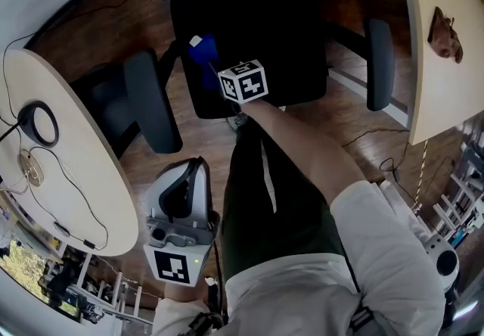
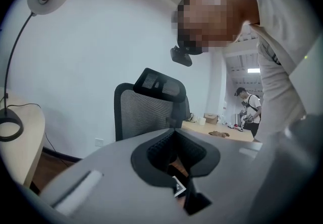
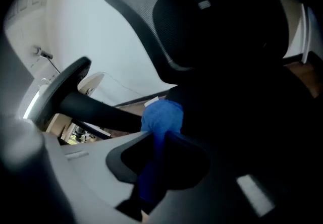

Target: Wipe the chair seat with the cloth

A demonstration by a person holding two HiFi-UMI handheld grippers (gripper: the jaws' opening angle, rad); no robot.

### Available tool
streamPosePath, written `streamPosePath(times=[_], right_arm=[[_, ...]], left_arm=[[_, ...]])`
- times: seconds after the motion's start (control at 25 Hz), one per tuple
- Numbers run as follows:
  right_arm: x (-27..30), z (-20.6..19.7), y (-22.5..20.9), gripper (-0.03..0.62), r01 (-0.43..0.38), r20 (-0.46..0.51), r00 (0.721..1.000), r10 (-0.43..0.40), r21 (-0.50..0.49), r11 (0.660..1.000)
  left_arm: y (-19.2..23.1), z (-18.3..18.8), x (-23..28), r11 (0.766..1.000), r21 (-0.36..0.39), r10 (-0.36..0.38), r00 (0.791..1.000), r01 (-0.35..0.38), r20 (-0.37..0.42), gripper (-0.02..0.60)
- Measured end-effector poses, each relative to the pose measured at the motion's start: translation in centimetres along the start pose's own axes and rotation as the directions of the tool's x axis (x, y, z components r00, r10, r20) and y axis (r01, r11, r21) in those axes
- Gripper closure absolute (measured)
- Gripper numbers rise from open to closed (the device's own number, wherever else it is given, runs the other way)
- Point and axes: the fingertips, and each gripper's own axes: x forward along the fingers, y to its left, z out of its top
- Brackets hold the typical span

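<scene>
The right gripper [image 1: 224, 73] reaches out over the black chair seat [image 1: 265, 32]. Its jaws are closed tight on a blue cloth [image 1: 203, 54]. In the right gripper view, the cloth [image 3: 161, 117] runs down between the two jaws of the gripper [image 3: 157, 143] and puffs out past their tips. The cloth is at the left front part of the seat, near the left armrest [image 1: 151, 100]. It looks like it is on the seat, but I cannot tell for sure. A little white tag [image 1: 195, 41] sticks out of the cloth. It is too small to read.

The left gripper [image 1: 185, 175] is held low, close to the person's body and well away from the chair. Its jaws [image 2: 176, 160] are together with nothing in them. It points up at a mesh chair back [image 2: 144, 109].

Each gripper has a cube [image 1: 243, 81] with black and white squares on it.

A ring-shaped lamp base [image 1: 38, 122] sits on the desk [image 1: 83, 175] to the left.
</scene>
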Motion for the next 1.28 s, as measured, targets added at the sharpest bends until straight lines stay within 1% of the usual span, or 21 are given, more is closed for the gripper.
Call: streamPosePath(times=[0.08, 0.12, 0.2, 0.28, 0.4, 0.52, 0.6, 0.72, 0.8, 0.88, 0.96, 1.04, 1.12, 1.2, 1.28], right_arm=[[3.2, -2.6, 2.9, 0.520, -0.034, -0.053, 0.998, 0.034, -0.001, 0.999], [4.3, -3.6, 3.4, 0.521, -0.036, -0.072, 0.997, 0.036, -0.003, 0.999], [5.5, -4.6, 3.1, 0.522, -0.020, -0.087, 0.996, 0.019, -0.004, 1.000], [5.4, -4.6, 1.3, 0.522, 0.007, -0.081, 0.997, -0.009, -0.015, 1.000], [3.4, -4.5, -2.9, 0.522, 0.060, -0.079, 0.995, -0.064, -0.047, 0.997], [-0.6, -4.0, -9.0, 0.522, 0.145, -0.072, 0.986, -0.149, -0.064, 0.987], [-3.8, -3.9, -13.6, 0.522, 0.213, -0.063, 0.974, -0.216, -0.060, 0.975], [-9.2, -4.1, -19.9, 0.522, 0.309, -0.038, 0.950, -0.310, -0.028, 0.951], [-12.8, -4.1, -23.4, 0.522, 0.375, -0.019, 0.927, -0.375, 0.004, 0.927], [-15.8, -4.2, -26.2, 0.522, 0.436, 0.001, 0.900, -0.437, 0.059, 0.898], [-17.5, -4.2, -27.9, 0.522, 0.468, 0.023, 0.880, -0.474, 0.112, 0.876], [-18.1, -4.2, -28.5, 0.522, 0.483, 0.033, 0.871, -0.490, 0.130, 0.866], [-17.7, -3.7, -27.6, 0.522, 0.479, 0.038, 0.872, -0.487, 0.137, 0.867], [-15.9, -3.1, -24.5, 0.522, 0.431, 0.064, 0.894, -0.443, 0.147, 0.890], [-13.0, -3.0, -19.1, 0.521, 0.341, 0.098, 0.929, -0.356, 0.140, 0.930]], left_arm=[[0.2, -0.3, -0.5, 1.000, -0.005, 0.015, 1.000, -0.015, -0.007, 0.448], [0.3, -0.4, -0.8, 1.000, -0.005, 0.021, 1.000, -0.021, -0.010, 0.448], [0.6, -0.6, -1.5, 1.000, -0.001, 0.030, 1.000, -0.030, -0.010, 0.448], [0.8, -1.0, -2.4, 0.999, 0.003, 0.039, 0.999, -0.038, -0.008, 0.448], [0.6, -1.3, -3.0, 0.999, -0.005, 0.038, 0.999, -0.039, -0.013, 0.448], [-0.1, -0.2, -2.2, 1.000, -0.017, 0.021, 1.000, -0.021, 0.004, 0.448], [-0.5, 0.4, -1.5, 1.000, -0.022, 0.011, 1.000, -0.010, 0.013, 0.448], [-1.4, 0.6, -0.5, 1.000, -0.020, -0.015, 1.000, 0.015, 0.011, 0.448], [-2.0, 0.4, 0.1, 1.000, -0.008, -0.029, 1.000, 0.029, 0.001, 0.448], [-2.5, -0.1, 0.5, 0.999, 0.000, -0.036, 0.999, 0.036, -0.011, 0.449], [-3.0, -0.5, 0.9, 0.999, -0.002, -0.043, 0.999, 0.043, -0.016, 0.449], [-3.4, -0.8, 1.2, 0.999, -0.011, -0.048, 0.999, 0.048, -0.017, 0.449], [-3.5, -1.0, 1.1, 0.999, -0.019, -0.044, 0.999, 0.044, -0.018, 0.448], [-3.4, -1.1, 0.8, 0.999, -0.020, -0.034, 0.999, 0.033, -0.020, 0.449], [-3.1, -1.1, 0.4, 1.000, -0.020, -0.019, 0.999, 0.019, -0.027, 0.449]])
